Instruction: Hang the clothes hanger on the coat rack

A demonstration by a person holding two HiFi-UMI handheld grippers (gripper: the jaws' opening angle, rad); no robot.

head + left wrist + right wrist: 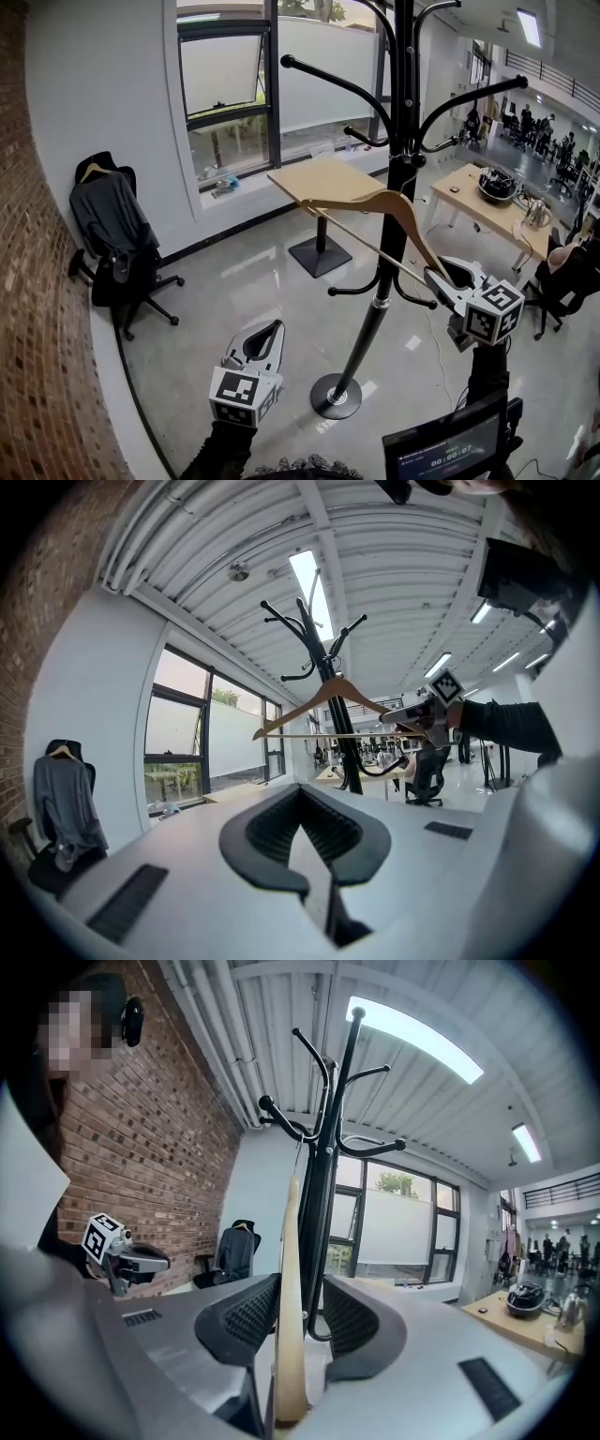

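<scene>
Head view: the hanger [370, 208] sits up against the rack [405, 94] pole, apparently hooked on a middle arm, one end in the right gripper [441, 275]. The floor [262, 272] around the base gives us room; a table [323, 180] stands just behind.

Left gripper view: the left gripper [302, 855] is clenched and empty.

Right gripper view: jaws slack, the hanger end between them, unpressed. We reckon only backing out remains.

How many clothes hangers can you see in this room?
2. One wooden hanger is at the coat rack, its end between the right gripper's jaws; a second hanger holds the grey jacket on the chair. Others may be hidden.
</scene>
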